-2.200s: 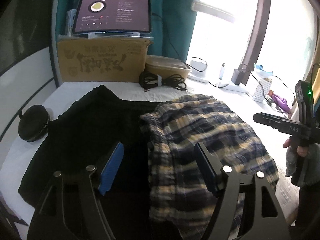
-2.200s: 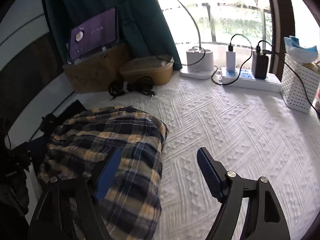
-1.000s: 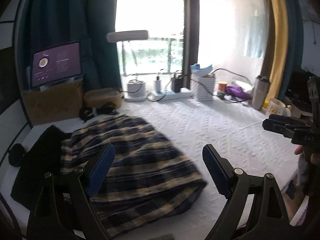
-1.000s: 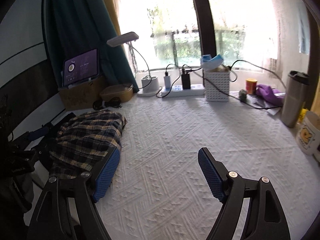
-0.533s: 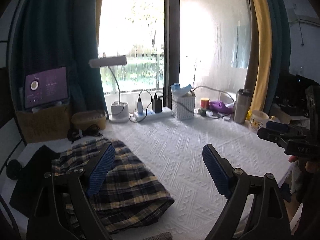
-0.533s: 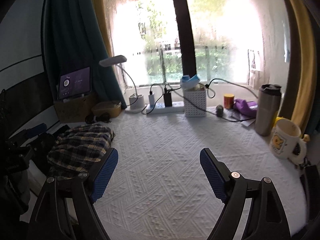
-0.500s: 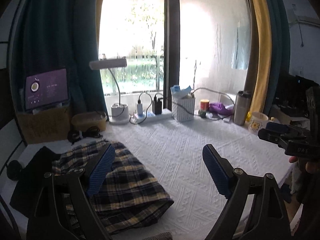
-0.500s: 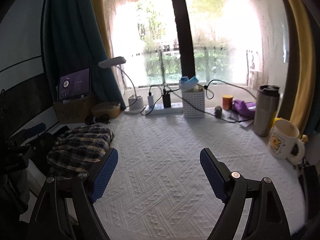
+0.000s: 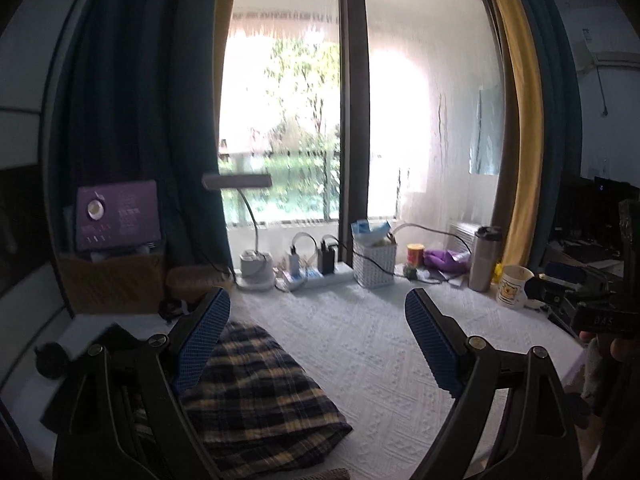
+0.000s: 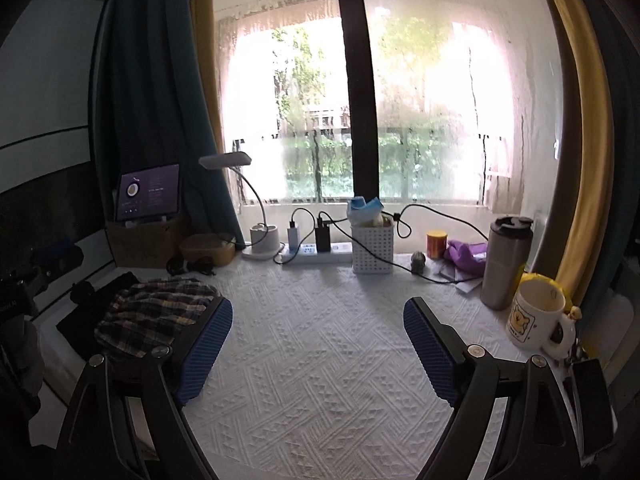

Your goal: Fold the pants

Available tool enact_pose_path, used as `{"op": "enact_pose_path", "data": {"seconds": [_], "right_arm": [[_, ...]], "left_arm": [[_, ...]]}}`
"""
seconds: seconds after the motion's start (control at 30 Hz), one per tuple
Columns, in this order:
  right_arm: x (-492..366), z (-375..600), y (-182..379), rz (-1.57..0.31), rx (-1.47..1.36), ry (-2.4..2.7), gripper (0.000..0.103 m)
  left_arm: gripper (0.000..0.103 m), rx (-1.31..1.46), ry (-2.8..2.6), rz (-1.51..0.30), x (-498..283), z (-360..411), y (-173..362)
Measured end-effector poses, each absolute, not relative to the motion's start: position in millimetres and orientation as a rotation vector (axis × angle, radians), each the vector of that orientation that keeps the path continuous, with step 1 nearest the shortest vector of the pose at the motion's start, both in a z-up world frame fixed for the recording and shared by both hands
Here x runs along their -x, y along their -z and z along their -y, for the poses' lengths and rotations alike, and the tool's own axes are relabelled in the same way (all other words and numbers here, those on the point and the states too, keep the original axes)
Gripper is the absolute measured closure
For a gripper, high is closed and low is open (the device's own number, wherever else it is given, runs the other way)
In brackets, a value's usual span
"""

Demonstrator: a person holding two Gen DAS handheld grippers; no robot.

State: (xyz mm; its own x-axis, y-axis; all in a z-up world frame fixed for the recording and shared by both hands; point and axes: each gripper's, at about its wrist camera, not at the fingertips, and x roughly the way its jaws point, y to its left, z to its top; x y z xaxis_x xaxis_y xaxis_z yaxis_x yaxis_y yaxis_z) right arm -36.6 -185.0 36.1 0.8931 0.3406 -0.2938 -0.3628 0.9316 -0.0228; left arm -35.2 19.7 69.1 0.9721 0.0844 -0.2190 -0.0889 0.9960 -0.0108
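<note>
Above a white cloth (image 10: 320, 360), the right claw (image 10: 318, 344) hangs spread wide, gripping nothing. Folded plaid pants (image 10: 156, 316) lie just left of its left finger. The left claw (image 9: 316, 344) is spread too, empty, with the pants (image 9: 256, 396) beneath its left finger (image 9: 200, 344).

A white quilted tabletop (image 10: 320, 360) carries folded navy-and-yellow plaid pants (image 10: 156, 316) at nine o'clock, partly over a black garment (image 10: 104, 304). Along the twelve o'clock edge stand a white lamp base (image 10: 265, 240), power strip (image 10: 316, 255) and perforated basket (image 10: 372, 249); a steel tumbler (image 10: 505, 262) and white mug (image 10: 534, 314) sit at two o'clock.
</note>
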Motion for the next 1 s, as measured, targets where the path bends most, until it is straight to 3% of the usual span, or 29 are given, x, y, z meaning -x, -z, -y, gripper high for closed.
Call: {"op": "enact_pose_path", "data": {"seconds": [0.13, 0.2, 0.63, 1.0], "right_arm": [[48.5, 177.4, -44.2, -0.253, 0.091, -0.367, 0.006], [56.0, 174.4, -49.8, -0.222, 0.098, -0.354, 0.002], [89.4, 163.2, -79.7, -0.080, 0.096, -0.312, 0.000], [81.9, 158.4, -72.1, -0.111, 0.091, -0.249, 0.000]], "left_arm": [[0.012, 0.000, -0.101, -0.158, 48.2, -17.7, -77.5], [0.001, 0.000, -0.107, -0.134, 53.4, -18.6, -80.1], [0.001, 0.014, -0.175, -0.050, 75.1, -36.6, -89.8], [0.001, 0.031, -0.237, -0.064, 74.1, -51.5, -79.3]]}}
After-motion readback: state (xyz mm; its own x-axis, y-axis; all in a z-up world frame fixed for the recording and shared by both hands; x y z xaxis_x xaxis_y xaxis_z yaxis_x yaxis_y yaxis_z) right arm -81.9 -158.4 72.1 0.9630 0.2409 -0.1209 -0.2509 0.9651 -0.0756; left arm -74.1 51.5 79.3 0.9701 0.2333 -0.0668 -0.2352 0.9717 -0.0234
